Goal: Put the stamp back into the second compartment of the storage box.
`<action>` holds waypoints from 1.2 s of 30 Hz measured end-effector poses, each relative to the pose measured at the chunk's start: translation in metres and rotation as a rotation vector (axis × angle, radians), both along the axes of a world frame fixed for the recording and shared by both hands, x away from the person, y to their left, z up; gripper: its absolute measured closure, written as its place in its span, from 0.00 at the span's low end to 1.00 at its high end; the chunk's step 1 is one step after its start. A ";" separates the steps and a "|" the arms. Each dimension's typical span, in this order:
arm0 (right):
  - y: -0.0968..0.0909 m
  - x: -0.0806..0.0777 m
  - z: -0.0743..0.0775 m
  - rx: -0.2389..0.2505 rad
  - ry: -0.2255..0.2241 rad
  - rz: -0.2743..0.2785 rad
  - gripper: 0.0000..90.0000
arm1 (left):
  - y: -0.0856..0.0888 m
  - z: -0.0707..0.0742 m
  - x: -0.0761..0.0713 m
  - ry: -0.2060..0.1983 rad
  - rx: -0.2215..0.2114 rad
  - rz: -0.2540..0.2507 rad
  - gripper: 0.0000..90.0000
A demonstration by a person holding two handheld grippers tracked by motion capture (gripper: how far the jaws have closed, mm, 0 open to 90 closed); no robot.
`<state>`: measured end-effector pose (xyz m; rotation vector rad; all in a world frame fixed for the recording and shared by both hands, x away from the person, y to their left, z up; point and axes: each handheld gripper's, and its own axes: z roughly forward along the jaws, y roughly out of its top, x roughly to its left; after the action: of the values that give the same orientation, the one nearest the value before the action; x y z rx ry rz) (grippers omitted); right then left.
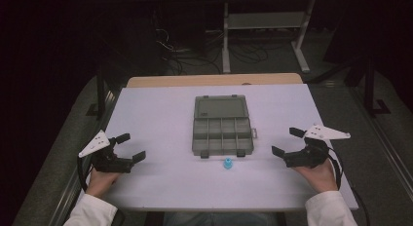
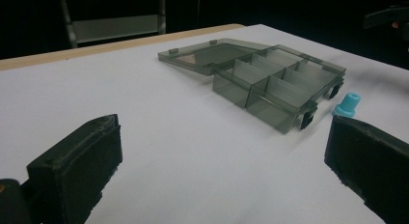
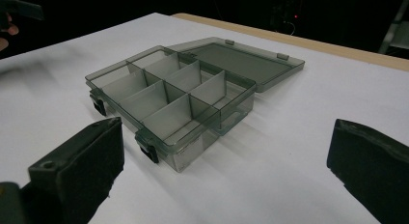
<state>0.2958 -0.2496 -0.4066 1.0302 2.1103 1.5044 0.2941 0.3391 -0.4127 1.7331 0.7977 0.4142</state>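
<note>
A smoky grey plastic organiser box (image 1: 222, 136) lies in the middle of the white table (image 1: 160, 114), its lid (image 1: 220, 107) folded flat open toward the far side. Its several compartments (image 3: 164, 91) look empty. A small blue plastic piece (image 1: 227, 163) stands just in front of the box, also seen as the blue piece (image 2: 347, 104) beside the box's latches. My left gripper (image 1: 130, 147) rests open at the table's left, nothing between its jaws. My right gripper (image 1: 287, 141) rests open at the right, equally empty. The box (image 2: 275, 84) sits ahead of both.
A wooden strip (image 1: 214, 80) runs along the table's far edge. Beyond it stand a white metal frame (image 1: 265, 21) and cables on a dark floor. Bare white tabletop lies between each gripper and the box.
</note>
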 end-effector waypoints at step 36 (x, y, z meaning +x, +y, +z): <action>0.022 0.000 0.008 -0.038 0.012 0.069 0.00 | 0.000 0.001 -0.002 -0.001 -0.015 0.019 0.00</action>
<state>0.2958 -0.2276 -0.3988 0.9647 2.1956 1.4866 0.2921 0.3391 -0.4119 1.7119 0.8155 0.4213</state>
